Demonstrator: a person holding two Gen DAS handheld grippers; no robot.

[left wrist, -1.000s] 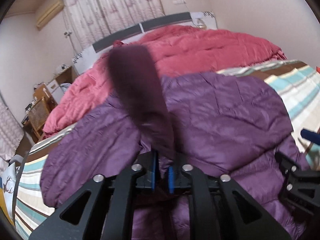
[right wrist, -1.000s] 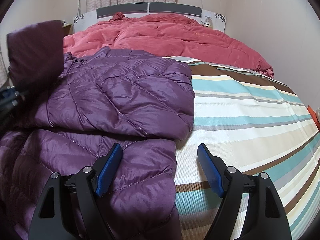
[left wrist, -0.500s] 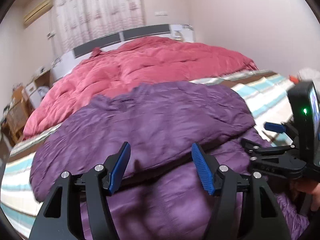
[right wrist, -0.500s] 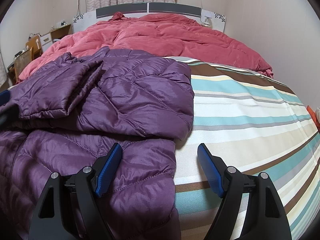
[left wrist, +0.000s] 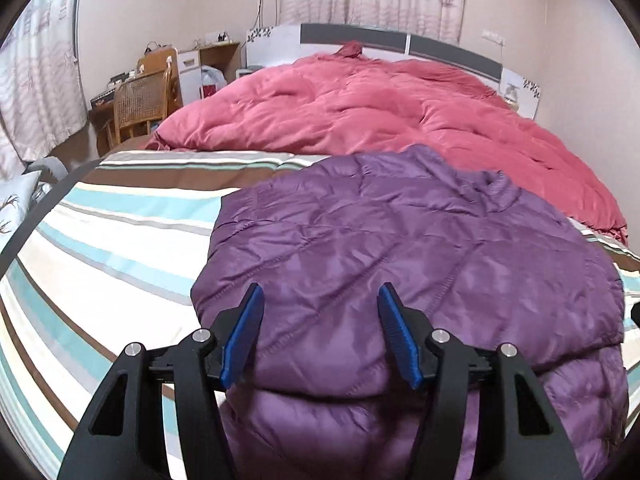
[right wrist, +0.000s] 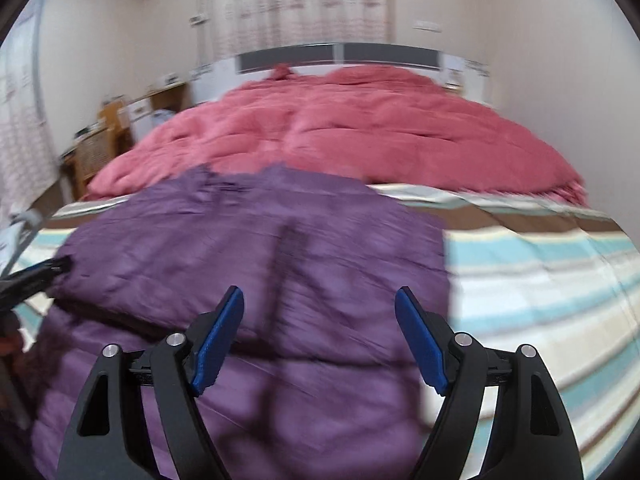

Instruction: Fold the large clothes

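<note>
The whole right wrist view is smeared by motion blur, so the quilting of the purple down jacket (right wrist: 256, 264) and the edge of the pink duvet (right wrist: 340, 128) run soft. At its left edge the other tongs (right wrist: 32, 276) are cut off. In the left wrist view, the jacket's (left wrist: 400, 248) lower hem is hidden behind the tongs (left wrist: 320, 336), and desk clutter (left wrist: 136, 76) at upper left is too small to tell.

Glossy quilted purple jacket (left wrist: 420, 264) cloth
</note>
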